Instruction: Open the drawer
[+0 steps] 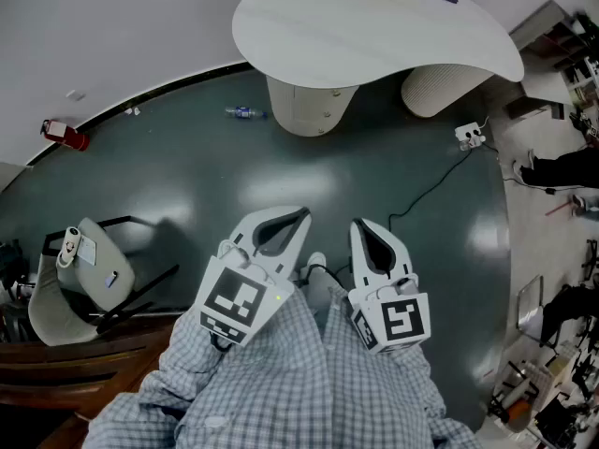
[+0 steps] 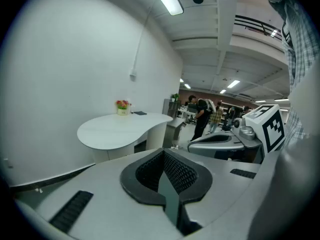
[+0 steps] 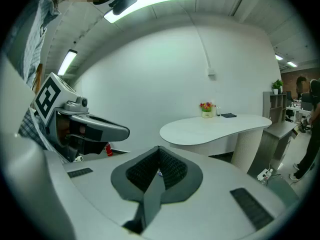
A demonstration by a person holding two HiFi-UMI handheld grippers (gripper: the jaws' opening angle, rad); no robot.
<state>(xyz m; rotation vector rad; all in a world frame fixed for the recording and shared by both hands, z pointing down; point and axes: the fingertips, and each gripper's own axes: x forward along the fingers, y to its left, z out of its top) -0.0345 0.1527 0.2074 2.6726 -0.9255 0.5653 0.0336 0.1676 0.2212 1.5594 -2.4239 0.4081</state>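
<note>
- pale kidney-shaped table top (image 1: 374, 26): smooth, matt white, laminate-like
- ribbed cream pedestal (image 1: 435, 87): finely fluted surface, matt
- dark green-grey floor (image 1: 187, 176): smooth and glossy, with soft patches of reflected light
- white wall (image 3: 150, 84): plain, matt finish
- left gripper (image 2: 163, 151) and right gripper (image 3: 159, 148): light grey moulded plastic shells, smooth and matt
- black pads (image 2: 180, 171): fine cross-hatched texture, rubbery in look, dull
- marker cube (image 1: 234, 302): flat matt black-and-white faces
- blue-and-white checked sleeves (image 1: 281, 382): woven cloth, soft, creased
- brown curved furniture edge (image 1: 84, 363): polished wood, low sheen
</note>
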